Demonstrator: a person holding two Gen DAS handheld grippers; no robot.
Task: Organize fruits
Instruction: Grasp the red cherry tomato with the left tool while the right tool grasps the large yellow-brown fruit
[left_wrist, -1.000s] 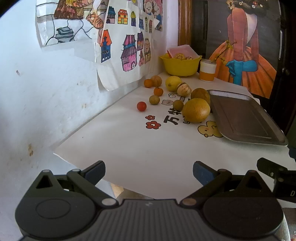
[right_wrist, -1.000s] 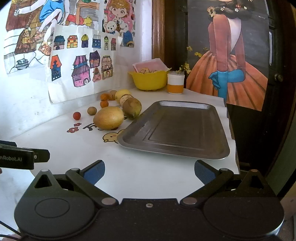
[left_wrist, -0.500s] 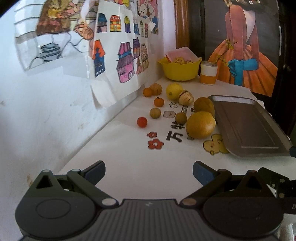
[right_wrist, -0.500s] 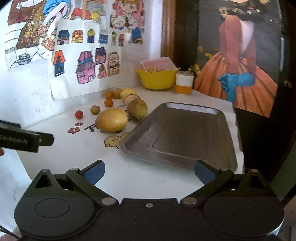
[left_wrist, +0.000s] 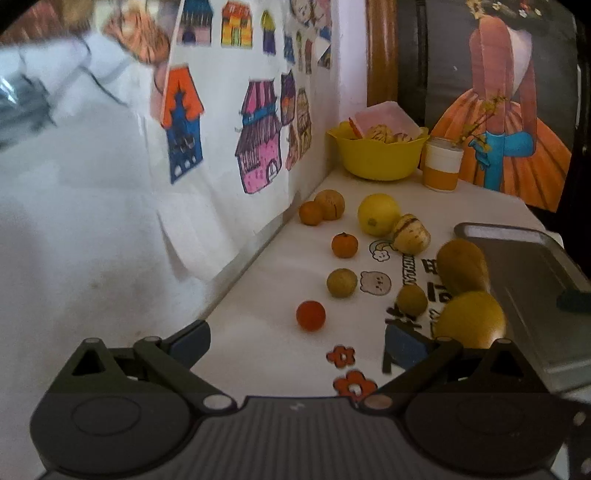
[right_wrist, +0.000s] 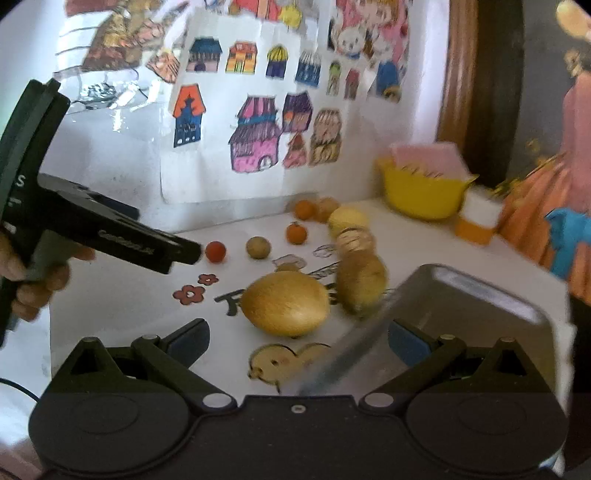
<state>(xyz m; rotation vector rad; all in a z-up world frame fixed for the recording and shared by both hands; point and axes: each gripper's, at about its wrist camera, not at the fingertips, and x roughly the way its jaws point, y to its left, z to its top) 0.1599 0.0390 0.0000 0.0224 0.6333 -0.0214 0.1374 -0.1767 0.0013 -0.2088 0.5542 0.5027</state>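
**Fruit scattered across white table as two grippers close in**

Both handheld grippers hover low over a white table (left_wrist: 258, 354) printed with cartoon flowers and lettering, their jaws spread wide and holding nothing. The left gripper (left_wrist: 297, 341) points at a small red fruit (left_wrist: 310, 315) lying just ahead, between its fingertips in the left wrist view. Beyond it sit a brownish-green round fruit (left_wrist: 341, 282), a small orange (left_wrist: 344, 244), and, against the wall, another small orange (left_wrist: 310, 213) touching a tan round fruit (left_wrist: 331, 204). A yellow citrus (left_wrist: 377, 214) rests beside a cream striped fruit (left_wrist: 410, 234).

The right gripper (right_wrist: 298, 341) faces a large golden oval fruit (right_wrist: 287, 303), which lies just beside the near edge of an empty metal tray (right_wrist: 472, 306). A second large greenish-brown fruit (right_wrist: 361, 282) sits behind it, close to the tray's rim; this part of the right wrist view is blurred. A further small brownish fruit (left_wrist: 412, 300) lies between the two large ones in the left wrist view.

At the table's far end stand a yellow bowl (left_wrist: 378, 158) holding pale food and a pink item, and an orange-and-white cup (left_wrist: 442, 168). Children's drawings of houses (left_wrist: 258, 147) hang on the wall. A person's hand (right_wrist: 27, 280) grips the left gripper's handle at the edge of the right wrist view.
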